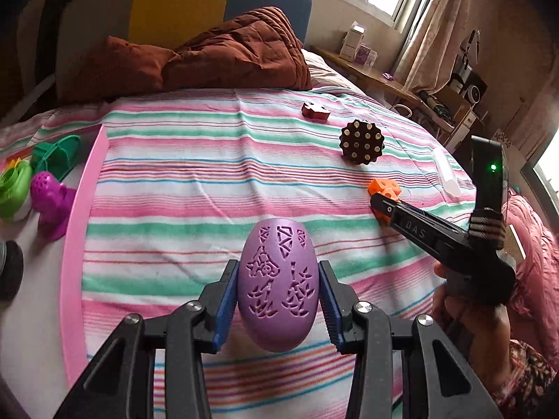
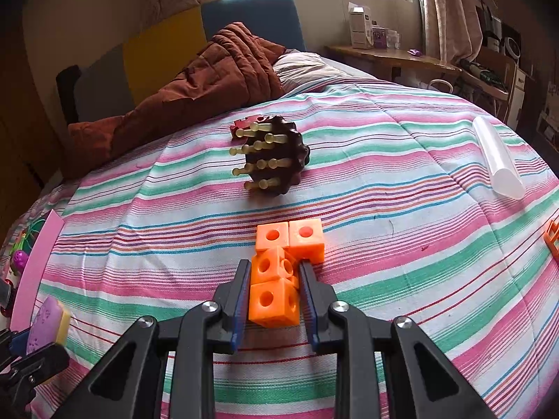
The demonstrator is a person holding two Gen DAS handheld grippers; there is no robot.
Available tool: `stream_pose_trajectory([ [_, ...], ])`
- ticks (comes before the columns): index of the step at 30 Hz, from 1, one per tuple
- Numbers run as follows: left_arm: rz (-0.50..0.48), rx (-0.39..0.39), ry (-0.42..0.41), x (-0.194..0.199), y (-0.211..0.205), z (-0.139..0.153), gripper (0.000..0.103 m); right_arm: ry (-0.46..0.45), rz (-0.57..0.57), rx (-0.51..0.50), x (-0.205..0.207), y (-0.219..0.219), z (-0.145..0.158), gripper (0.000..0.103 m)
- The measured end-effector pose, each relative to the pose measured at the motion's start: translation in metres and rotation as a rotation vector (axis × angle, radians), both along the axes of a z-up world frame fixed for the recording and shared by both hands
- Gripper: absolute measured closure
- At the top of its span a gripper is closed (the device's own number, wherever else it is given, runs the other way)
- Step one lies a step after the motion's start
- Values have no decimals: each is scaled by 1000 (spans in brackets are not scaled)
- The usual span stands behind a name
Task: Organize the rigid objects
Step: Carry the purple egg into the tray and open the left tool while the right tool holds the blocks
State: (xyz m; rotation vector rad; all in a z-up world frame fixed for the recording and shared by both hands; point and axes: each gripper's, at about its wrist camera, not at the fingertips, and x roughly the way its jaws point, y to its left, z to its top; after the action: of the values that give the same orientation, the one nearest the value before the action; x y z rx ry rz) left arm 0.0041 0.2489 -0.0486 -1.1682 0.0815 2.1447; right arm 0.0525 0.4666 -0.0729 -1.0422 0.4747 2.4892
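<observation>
Carrying the purple egg (image 1: 277, 288) toward the pink tray (image 1: 78, 230)
My left hand-held gripper (image 1: 277, 289) is clamping the egg; my right hand-held gripper (image 2: 276, 288) is gripping the orange blocks (image 2: 279, 272) on the bed (image 2: 401, 181)

Both cameras ride just behind their claws, looking down and forward across the striped bed (image 1: 209, 160) toward the windows. The left view sits close over the bed's left part beside the pink tray (image 1: 78, 244). The right view looks from further right. Both share the studded disc (image 1: 361, 141) and orange blocks (image 2: 279, 272).
</observation>
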Motion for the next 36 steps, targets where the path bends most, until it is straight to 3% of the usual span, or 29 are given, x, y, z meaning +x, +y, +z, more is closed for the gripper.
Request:
stream_pose_trajectory([
  [8, 30, 21, 38, 17, -52, 15, 59, -27, -2, 39, -4, -6, 0, 77],
  [19, 206, 37, 73, 6, -149, 27, 59, -50, -4, 78, -7, -10, 1, 77],
  [27, 312, -24, 96, 2, -210, 18, 59, -51, -27, 104, -4, -11, 3, 77],
  [36, 406, -72, 41, -17, -250, -2, 59, -16, -36, 156, 1, -18, 11, 77],
])
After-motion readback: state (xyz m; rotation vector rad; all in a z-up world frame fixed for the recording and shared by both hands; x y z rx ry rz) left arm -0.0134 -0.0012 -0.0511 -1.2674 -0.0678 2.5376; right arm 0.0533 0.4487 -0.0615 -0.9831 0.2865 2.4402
